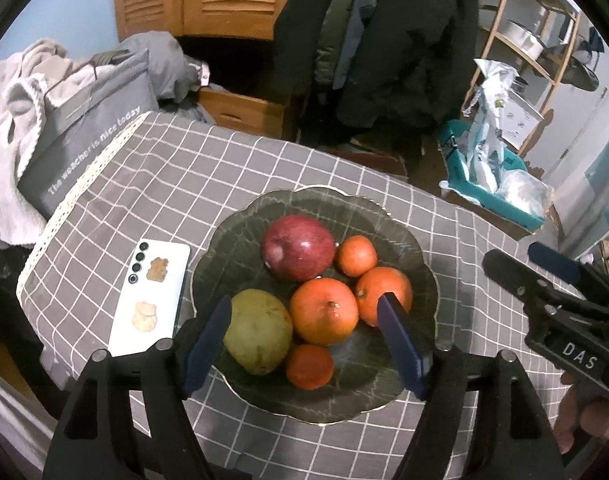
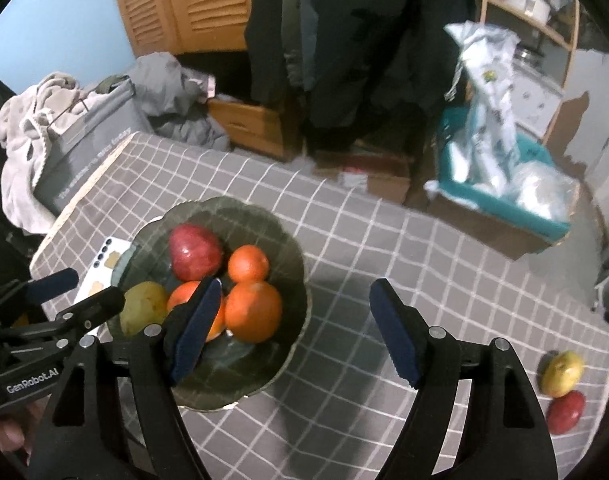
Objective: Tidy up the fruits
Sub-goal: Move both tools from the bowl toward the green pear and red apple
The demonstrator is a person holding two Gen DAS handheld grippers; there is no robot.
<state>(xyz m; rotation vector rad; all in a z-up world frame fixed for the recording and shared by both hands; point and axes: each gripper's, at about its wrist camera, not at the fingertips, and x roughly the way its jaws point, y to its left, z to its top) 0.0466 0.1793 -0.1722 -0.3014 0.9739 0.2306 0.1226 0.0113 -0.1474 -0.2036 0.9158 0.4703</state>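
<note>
Both grippers are hanging over the table with nothing in them: the left gripper (image 1: 304, 344) has its jaws spread above the near side of the plate (image 1: 232, 240), and the right gripper (image 2: 292, 332) is spread too, just off the plate's 3 o'clock edge.

Six fruits already sit on the dark scalloped plate: a red apple (image 1: 298, 247) at 12, a greenish pear (image 1: 258, 330) at 8, a big orange (image 1: 324, 311) in the middle, plus three smaller oranges around it.

Two are left out on the checked tablecloth (image 2: 344, 232), way off at 4 o'clock in the right view: a yellow-green apple (image 2: 562, 373) touching a red apple (image 2: 566, 412).

I'd guess those two are firm, smooth and a bit slippery, and they'll roll. Best bet is pinching across the widest part, not too hard so they don't bruise. The plate looks breakable, so set them down gently.
</note>
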